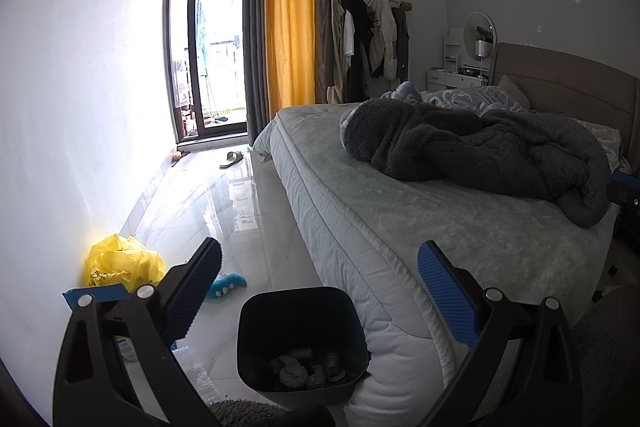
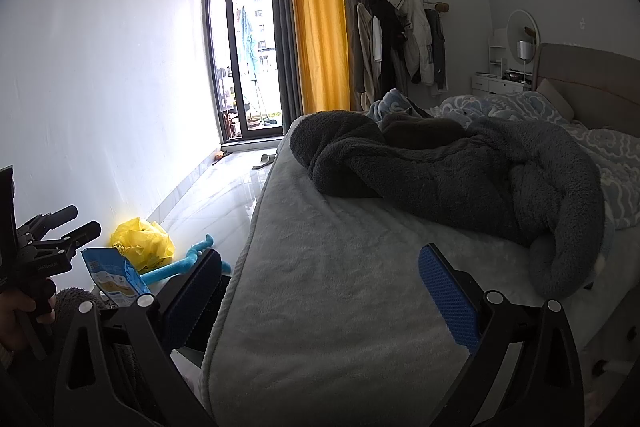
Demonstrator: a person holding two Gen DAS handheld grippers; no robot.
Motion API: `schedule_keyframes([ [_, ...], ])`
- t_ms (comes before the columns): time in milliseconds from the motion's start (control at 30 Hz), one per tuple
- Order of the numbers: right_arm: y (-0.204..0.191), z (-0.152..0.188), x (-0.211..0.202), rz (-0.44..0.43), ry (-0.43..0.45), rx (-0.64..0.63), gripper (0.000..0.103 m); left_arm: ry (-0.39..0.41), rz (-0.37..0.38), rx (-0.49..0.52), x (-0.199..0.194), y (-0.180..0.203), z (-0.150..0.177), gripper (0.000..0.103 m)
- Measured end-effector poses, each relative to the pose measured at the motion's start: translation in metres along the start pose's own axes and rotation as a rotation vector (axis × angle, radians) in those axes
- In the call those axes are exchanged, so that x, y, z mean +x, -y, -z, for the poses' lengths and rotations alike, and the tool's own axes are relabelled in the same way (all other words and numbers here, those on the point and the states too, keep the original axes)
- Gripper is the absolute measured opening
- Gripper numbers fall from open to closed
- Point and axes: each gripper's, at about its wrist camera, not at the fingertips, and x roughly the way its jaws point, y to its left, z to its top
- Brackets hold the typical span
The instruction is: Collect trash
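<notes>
Left wrist: my left claw [image 1: 318, 291] spread over dark plastic bin [image 1: 300, 343] of crumpled scraps; right claw [image 2: 320, 297] spread above fuzzy bed [image 2: 340, 291].

Daylight from balcony door [image 1: 208, 39], floor [image 1: 224, 195] glare, fisheye-warped dark edges.

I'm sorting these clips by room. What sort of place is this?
A bedroom in a home: a bed with rumpled bedding, coats on a clothes rack, and a vanity with a round mirror. A trash bin stands on the floor beside the bed.
</notes>
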Motion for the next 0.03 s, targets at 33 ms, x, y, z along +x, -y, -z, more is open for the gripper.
schedule_keyframes([
  [33,0.0000,-0.0001,0.0001,0.000,0.000,0.000,0.100,-0.001,0.000,-0.001,-0.0001,-0.0002,0.0001,0.100],
])
